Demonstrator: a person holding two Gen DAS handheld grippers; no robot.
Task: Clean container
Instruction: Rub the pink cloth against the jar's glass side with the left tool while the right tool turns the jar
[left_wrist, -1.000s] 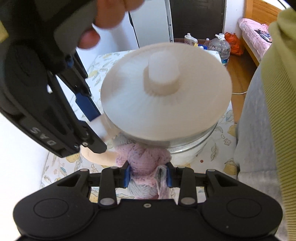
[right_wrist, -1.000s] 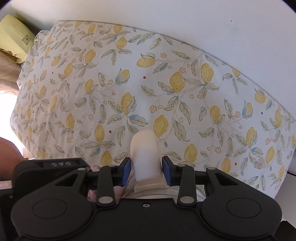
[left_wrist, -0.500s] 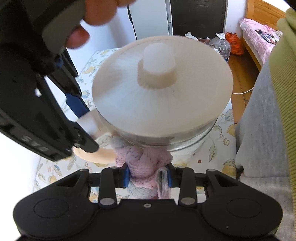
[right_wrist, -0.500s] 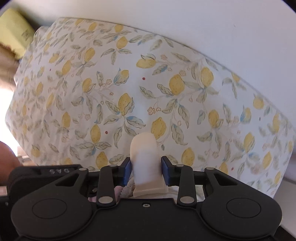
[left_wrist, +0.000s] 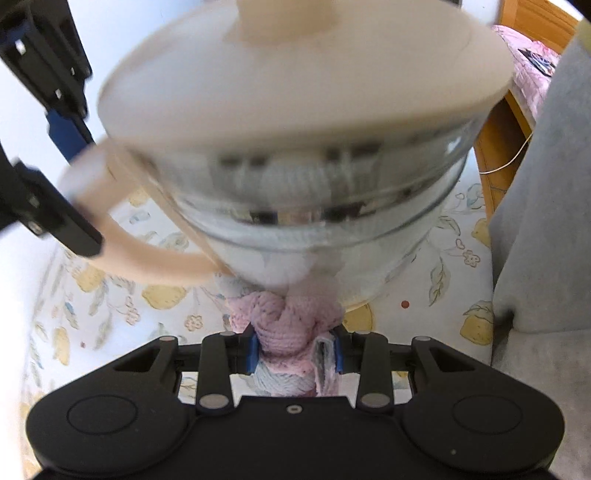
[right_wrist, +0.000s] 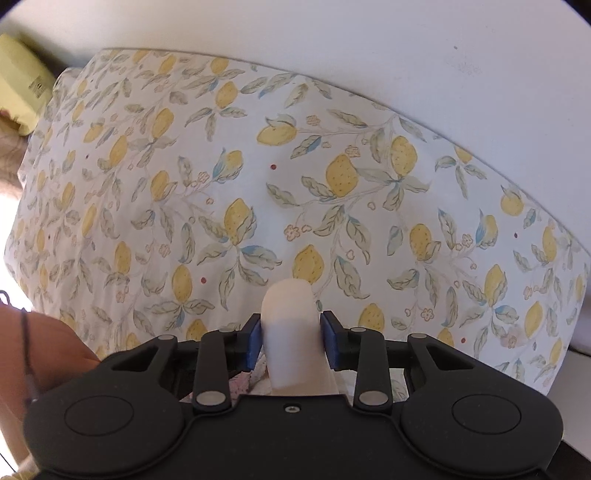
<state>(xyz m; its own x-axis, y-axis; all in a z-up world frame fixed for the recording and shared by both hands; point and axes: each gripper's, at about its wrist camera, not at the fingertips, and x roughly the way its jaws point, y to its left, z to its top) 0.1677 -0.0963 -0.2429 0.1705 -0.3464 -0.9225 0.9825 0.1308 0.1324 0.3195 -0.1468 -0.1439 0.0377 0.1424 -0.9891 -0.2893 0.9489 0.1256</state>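
The left hand-held gripper (left_wrist: 294, 350) is clenching a bunched pink and grey knitted cloth (left_wrist: 284, 326) between its blue pads, and the cloth is pressing up against the lower wall of a clear glass container (left_wrist: 321, 206) with a cream plastic handle (left_wrist: 144, 254) looping out to one side. The container is tilted toward the left wrist camera and blurred, and it is filling most of that view, hanging above a table covered with a white lemon-print tablecloth (left_wrist: 436, 280). A wide round cream lid (left_wrist: 303, 81) with a raised central knob is sitting on top of the container. In the right wrist view, the right hand-held gripper (right_wrist: 291, 341) is pointing down at the tablecloth (right_wrist: 258, 184) and grasping the cream handle (right_wrist: 290, 332), its blue pads lying against both sides; its jaws have just been closing a little on that handle. The black body of the right hand-held gripper is showing at the upper left of the left wrist view, beside the handle. A person's grey garment (left_wrist: 543, 221) is standing at the right edge, and part of a bare arm (right_wrist: 48, 350) is showing at the lower left of the right wrist view.
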